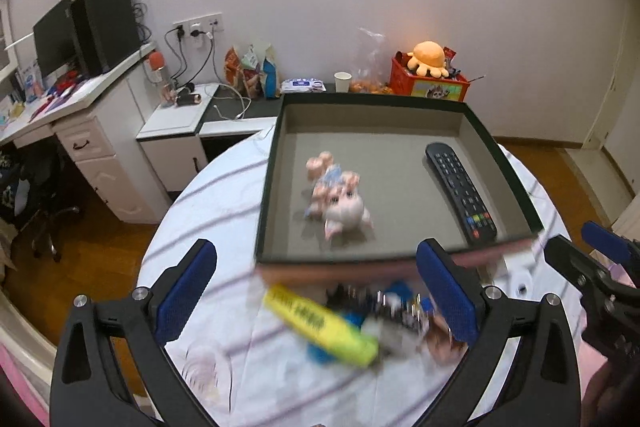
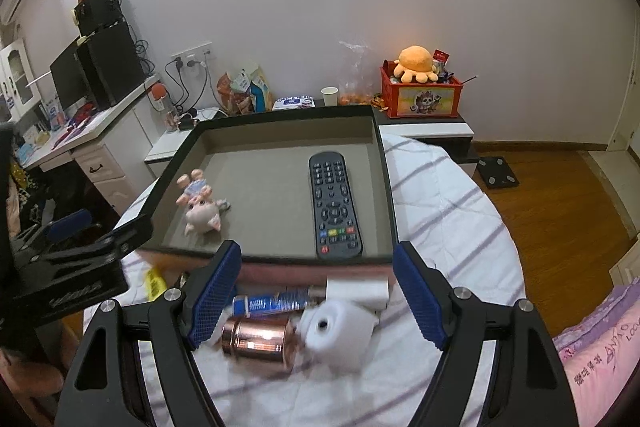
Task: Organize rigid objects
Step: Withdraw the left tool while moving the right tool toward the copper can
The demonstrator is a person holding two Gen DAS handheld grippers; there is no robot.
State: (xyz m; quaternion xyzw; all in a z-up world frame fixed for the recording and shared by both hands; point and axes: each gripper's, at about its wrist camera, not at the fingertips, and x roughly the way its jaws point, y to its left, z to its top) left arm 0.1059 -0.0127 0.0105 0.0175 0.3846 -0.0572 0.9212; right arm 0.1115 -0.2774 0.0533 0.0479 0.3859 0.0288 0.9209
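Jaws of my left claw (image 1: 316,291) stand spread and empty, near the tray's (image 1: 360,100) near edge. Inside lie the pig toy (image 1: 340,195) left and the remote (image 1: 460,195) right. My right claw (image 2: 316,291), parted wide, hovers over the copper can (image 2: 260,339) on the striped tabletop (image 2: 440,195).

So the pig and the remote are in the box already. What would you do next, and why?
Probably lower the right hand-held gripper onto the copper canister lying just below its open, empty jaws. The pig figurine and remote already lie in the box, while the canister, a blue tube and white pieces still sit on the cloth outside it.
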